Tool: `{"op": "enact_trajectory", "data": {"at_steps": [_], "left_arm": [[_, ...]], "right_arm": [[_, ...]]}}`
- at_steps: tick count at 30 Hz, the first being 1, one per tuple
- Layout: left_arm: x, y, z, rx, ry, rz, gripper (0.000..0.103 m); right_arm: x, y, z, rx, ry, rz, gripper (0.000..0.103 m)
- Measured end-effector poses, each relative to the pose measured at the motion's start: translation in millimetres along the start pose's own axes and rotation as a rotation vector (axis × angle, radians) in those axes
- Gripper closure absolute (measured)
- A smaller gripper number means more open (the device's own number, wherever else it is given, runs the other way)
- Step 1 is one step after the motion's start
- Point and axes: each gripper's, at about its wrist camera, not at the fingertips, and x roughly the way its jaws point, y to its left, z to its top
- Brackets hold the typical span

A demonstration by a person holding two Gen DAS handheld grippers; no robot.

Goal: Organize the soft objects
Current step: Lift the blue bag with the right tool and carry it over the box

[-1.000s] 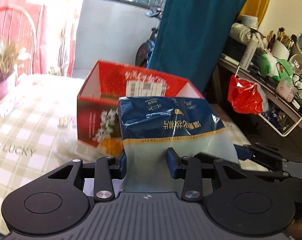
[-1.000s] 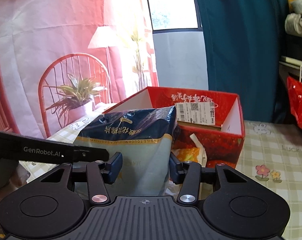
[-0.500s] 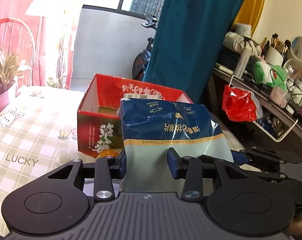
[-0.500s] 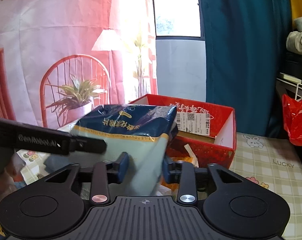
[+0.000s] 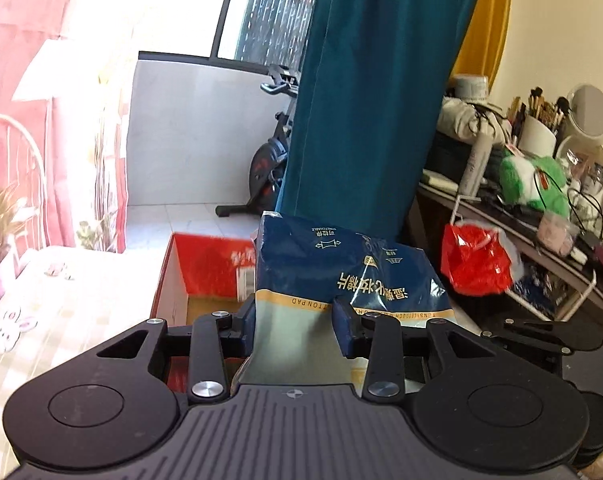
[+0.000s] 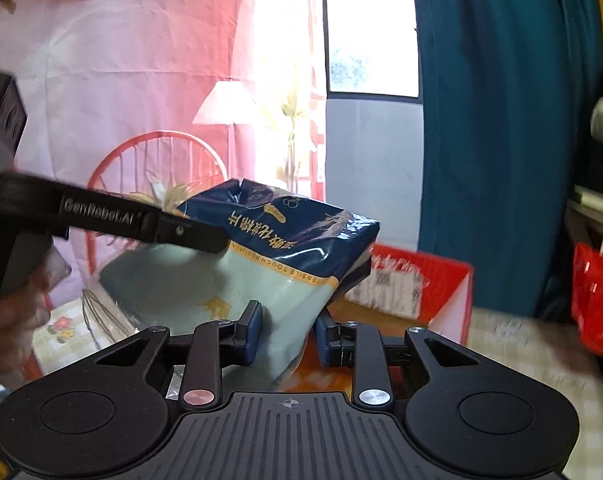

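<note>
Cotton pad pack [image 5: 343,276]: we hold this blue and pale green soft bag at frame centre in both views, raised above the red box and tilted in the right wrist view.
Left gripper [image 5: 297,322]: our jaws press in on the pack's pale lower part.
Right gripper [image 6: 287,326]: our jaws clamp the same pack's lower edge.
Red box [image 5: 205,268]: open-topped, behind and below the pack, left of centre; we see a white label on its inner wall, the rest of its inside is hidden.
Checked tablecloth [image 5: 41,312]: lower left, under the box.
Red plastic bag [image 5: 475,264]: hangs at right, well apart.
Teal curtain [image 5: 373,100]: upper centre, behind everything.
</note>
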Motion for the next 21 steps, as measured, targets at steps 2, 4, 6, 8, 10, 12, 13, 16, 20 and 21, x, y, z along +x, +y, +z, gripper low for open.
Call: {"op": "enact_trajectory", "data": {"at_steps": [2,4,6,8,10,12,13,16,20,21], "left_arm": [[10,1,10,-0.008,-0.009,0.000,0.062],[23,4,21,-0.016,-0.009,-0.010,0.062],[35,9,29,-0.018,-0.011,-0.025,0.062],[47,13,36,-0.012,-0.018,-0.038,0.062],[58,13,42,0.016,-0.019,-0.033,0.062],[69,12,45,0.046,-0.020,-0.015,0.062],[75,12,47,0.052,-0.020,-0.008,0.062],[89,13,49,0.051,-0.019,0.030,0.062],[102,8,52,0.096,-0.017,0.059,0.062],[108,7,52,0.112,-0.012,0.066,0.062]], "right_arm": [[7,-5,9,-0.022,-0.011,-0.011,0.078],[14,-11,18,-0.039,-0.025,-0.022,0.078],[22,-18,24,-0.065,-0.039,-0.046,0.078],[29,-22,27,-0.101,-0.068,-0.079,0.078],[38,-27,27,-0.118,-0.078,-0.097,0.078],[49,-32,27,-0.127,-0.087,-0.108,0.078],[56,-34,26,-0.134,-0.091,-0.116,0.078],[77,-42,22,-0.150,-0.100,-0.133,0.078],[98,-50,17,-0.135,-0.097,-0.155,0.080],[102,-53,16,-0.123,-0.098,-0.152,0.080]]}}
